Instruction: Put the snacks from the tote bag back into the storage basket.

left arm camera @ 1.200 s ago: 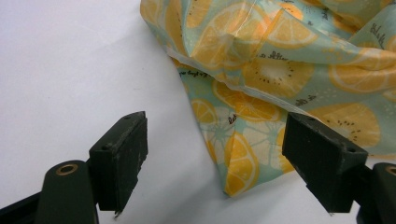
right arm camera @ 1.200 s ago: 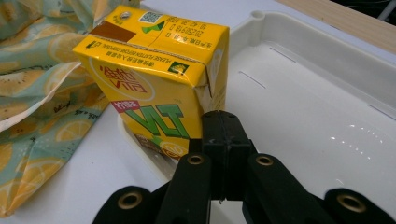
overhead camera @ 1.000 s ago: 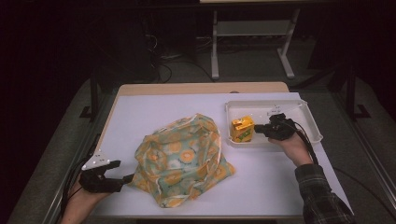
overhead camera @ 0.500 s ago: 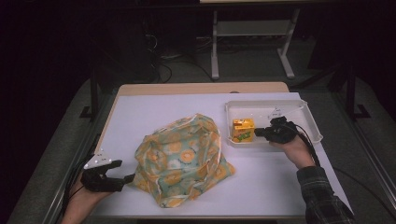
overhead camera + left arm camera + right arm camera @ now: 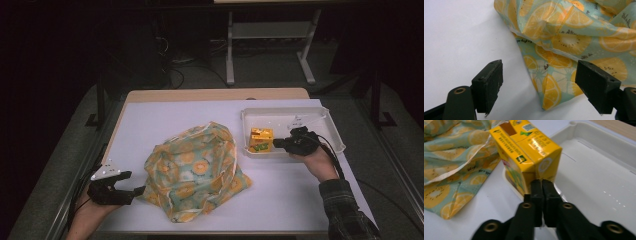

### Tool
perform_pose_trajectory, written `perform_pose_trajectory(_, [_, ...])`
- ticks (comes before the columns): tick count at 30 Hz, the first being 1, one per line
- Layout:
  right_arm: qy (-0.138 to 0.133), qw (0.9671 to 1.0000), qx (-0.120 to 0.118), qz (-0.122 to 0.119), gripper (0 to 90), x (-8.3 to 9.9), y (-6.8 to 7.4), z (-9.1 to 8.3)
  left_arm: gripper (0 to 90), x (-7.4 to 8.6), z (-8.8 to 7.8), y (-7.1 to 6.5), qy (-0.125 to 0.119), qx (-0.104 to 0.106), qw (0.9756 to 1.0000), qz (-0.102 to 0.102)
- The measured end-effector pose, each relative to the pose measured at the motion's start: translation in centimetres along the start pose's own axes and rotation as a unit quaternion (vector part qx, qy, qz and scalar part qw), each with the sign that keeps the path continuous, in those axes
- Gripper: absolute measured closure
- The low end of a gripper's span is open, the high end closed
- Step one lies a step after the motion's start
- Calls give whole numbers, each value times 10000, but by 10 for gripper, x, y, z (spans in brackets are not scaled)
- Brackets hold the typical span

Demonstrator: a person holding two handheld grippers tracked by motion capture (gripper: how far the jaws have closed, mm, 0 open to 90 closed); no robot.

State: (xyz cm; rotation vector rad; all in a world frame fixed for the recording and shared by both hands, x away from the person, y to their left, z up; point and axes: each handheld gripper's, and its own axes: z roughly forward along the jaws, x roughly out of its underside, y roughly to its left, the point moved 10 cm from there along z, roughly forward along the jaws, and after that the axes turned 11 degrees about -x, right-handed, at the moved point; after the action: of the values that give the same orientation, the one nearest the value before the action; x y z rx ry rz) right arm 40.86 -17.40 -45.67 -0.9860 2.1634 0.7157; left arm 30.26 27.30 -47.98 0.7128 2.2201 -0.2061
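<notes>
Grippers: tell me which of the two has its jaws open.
The left gripper, beside the fruit-print bag, with a wide gap between its jaws. The right gripper has its jaws pressed together against the yellow carton.

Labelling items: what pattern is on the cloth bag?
Orange and kiwi slices on pale teal cloth bag; left gripper view.

One fruit-print bag [image 5: 195,170], one yellow carton [image 5: 260,139], one white tray [image 5: 320,116], two grippers, one table [image 5: 150,117]

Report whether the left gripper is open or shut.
Open. In the left gripper view, the left gripper has its jaws wide apart, with the corner of the fruit-print bag lying between them, ungrasped.
</notes>
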Motion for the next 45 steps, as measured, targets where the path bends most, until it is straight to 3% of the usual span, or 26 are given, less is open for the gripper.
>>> perform_pose_trajectory(11, [-24, 9994, 284, 202, 445, 5, -2, -11, 219, 0, 0, -2, 29, 12, 10000, 51])
perform_pose_trajectory(16, [-63, 9991, 319, 272, 345, 11, 7, -19, 219, 1, -1, 0, -1, 16, 10000, 35])
perform_pose_trajectory(23, [-33, 9991, 348, 223, 290, 25, 21, -27, 219, 1, -1, -2, 11, 67, 9999, 94])
perform_pose_trajectory(45, [-124, 9964, 758, 348, 144, 73, 52, -43, 219, 3, 0, -5, 67, 102, 9998, 139])
